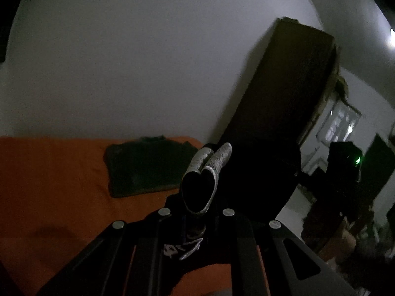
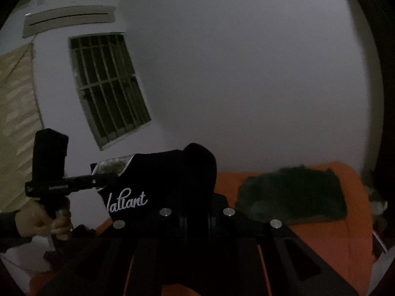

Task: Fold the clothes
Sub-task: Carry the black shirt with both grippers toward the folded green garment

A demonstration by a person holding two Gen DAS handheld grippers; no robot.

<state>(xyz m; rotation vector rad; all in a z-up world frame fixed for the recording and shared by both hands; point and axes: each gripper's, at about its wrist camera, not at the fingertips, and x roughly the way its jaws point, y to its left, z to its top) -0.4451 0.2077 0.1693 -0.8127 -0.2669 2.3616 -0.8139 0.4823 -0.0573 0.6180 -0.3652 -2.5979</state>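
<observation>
- While both grippers have the black garment (image 2: 158,187) lifted off the orange bed (image 1: 49,172), treat the folded green cloth (image 1: 145,165) as your landmark; it lies flat on the bed, beyond the garment in both views.
- Your left gripper (image 1: 212,154) has its pale fingers pressed almost together, pinching a bunched edge of the black garment that hangs down and wraps around them.
- Your right gripper (image 2: 197,157) is swallowed by the dark fabric; its fingertips are hidden, but it seems to be clamped shut on the cloth draped over it.
- The white lettering (image 2: 127,201) faces the right camera, on the side of the garment away from the green cloth.
- Draw your two hands apart until the held edge runs taut and level, so the garment hangs without a twist.
- Lower it onto bare orange bed on the near side of the green cloth, not on top of it.
- Beware the dim light: check which edge you hold before you lay it down.
</observation>
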